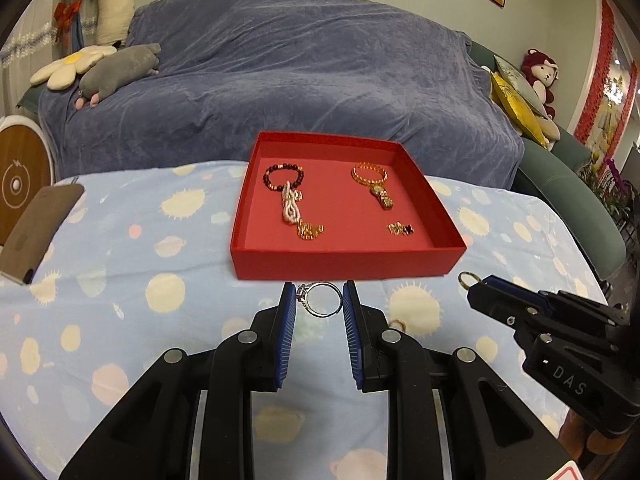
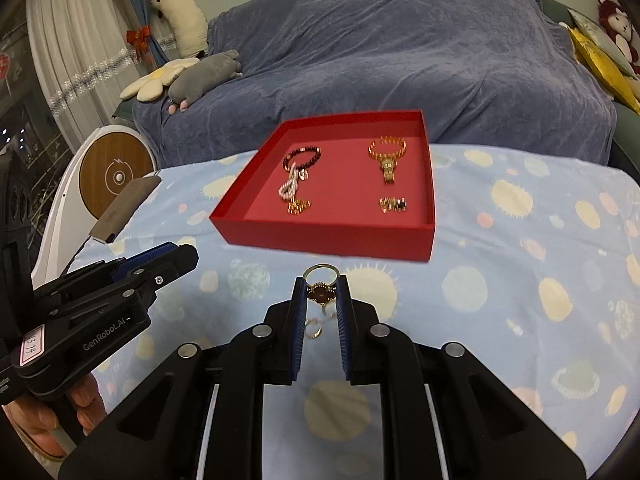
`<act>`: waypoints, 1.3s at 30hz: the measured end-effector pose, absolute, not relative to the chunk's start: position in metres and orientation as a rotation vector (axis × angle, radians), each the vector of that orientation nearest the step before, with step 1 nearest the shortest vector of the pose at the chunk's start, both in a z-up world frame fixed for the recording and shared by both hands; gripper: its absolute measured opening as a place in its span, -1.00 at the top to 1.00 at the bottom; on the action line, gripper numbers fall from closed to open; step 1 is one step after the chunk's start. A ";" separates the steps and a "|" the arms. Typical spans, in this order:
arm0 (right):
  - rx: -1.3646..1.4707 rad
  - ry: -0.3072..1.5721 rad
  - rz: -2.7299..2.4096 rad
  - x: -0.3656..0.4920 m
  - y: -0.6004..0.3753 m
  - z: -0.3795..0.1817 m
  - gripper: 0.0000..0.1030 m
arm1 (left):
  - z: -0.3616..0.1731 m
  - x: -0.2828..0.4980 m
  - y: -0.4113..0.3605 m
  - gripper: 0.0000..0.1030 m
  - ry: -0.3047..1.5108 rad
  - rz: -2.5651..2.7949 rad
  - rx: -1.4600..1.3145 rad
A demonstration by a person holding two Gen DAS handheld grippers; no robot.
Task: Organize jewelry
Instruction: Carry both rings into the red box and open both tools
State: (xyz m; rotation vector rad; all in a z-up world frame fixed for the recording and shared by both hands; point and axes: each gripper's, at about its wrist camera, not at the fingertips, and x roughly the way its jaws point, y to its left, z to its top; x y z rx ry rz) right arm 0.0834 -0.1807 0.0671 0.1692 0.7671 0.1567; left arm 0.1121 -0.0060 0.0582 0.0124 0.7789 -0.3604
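Observation:
A red tray (image 1: 344, 266) (image 2: 328, 242) stands on the table with a dark bead bracelet (image 1: 285, 176), a pearl strand (image 1: 291, 206), a gold bracelet (image 1: 370, 174) and small gold pieces (image 1: 400, 229) inside. My left gripper (image 1: 319, 300) is shut on a silver stone ring (image 1: 322, 299), held above the cloth just before the tray. My right gripper (image 2: 321, 292) is shut on a gold ring with a dark red flower (image 2: 321, 286); it also shows in the left wrist view (image 1: 466, 280). Another gold ring (image 2: 314, 332) lies on the cloth below.
The table wears a light blue cloth with yellow spots (image 1: 120, 280). A phone (image 1: 36, 228) lies at its left edge. A sofa under a blue blanket (image 1: 300, 80) stands behind. A white round device (image 2: 112, 172) stands left of the table.

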 end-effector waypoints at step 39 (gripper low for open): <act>0.220 0.812 0.066 0.224 -0.210 0.028 0.53 | 0.019 0.258 -0.074 -0.12 0.793 -0.233 0.110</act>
